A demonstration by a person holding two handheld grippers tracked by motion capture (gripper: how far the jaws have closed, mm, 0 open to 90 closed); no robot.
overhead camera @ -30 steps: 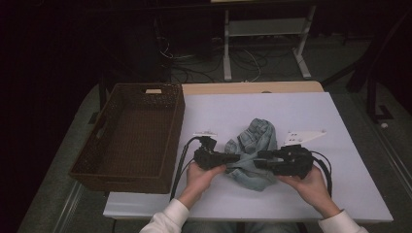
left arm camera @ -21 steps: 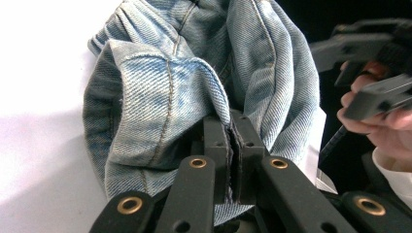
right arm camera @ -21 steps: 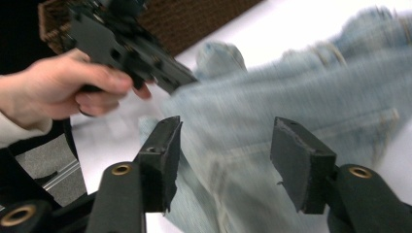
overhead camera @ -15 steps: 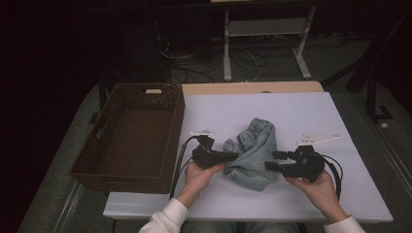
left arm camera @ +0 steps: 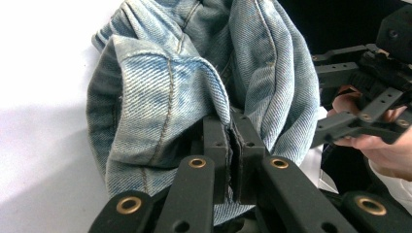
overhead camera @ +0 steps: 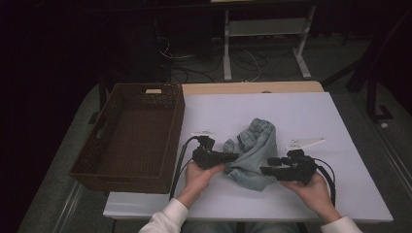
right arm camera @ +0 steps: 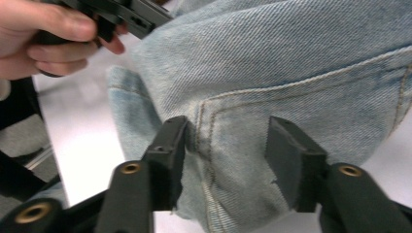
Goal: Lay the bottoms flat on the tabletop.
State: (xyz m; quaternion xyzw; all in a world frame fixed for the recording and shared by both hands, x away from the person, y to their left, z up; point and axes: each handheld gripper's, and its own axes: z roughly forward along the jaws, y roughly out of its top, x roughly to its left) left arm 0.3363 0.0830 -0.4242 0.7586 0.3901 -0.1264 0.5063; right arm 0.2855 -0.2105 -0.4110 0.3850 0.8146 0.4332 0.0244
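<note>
The jeans (overhead camera: 255,153) lay bunched mid-tabletop (overhead camera: 301,116), a fold pinched by the left gripper (left arm camera: 232,145). The right gripper (right arm camera: 226,145), just narrowed, was kept spread astride a pocket seam; too shallow a bite risked slippage short of the basket (overhead camera: 131,138).

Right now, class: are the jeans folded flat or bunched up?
Bunched up: the jeans lie crumpled in rounded folds on the table.

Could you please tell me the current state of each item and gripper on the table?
jeans: crumpled in a heap on the table.
left gripper: shut on a fold of the jeans.
right gripper: jaws just closing, pads apart against the denim.
wicker basket: upright, empty.
</note>
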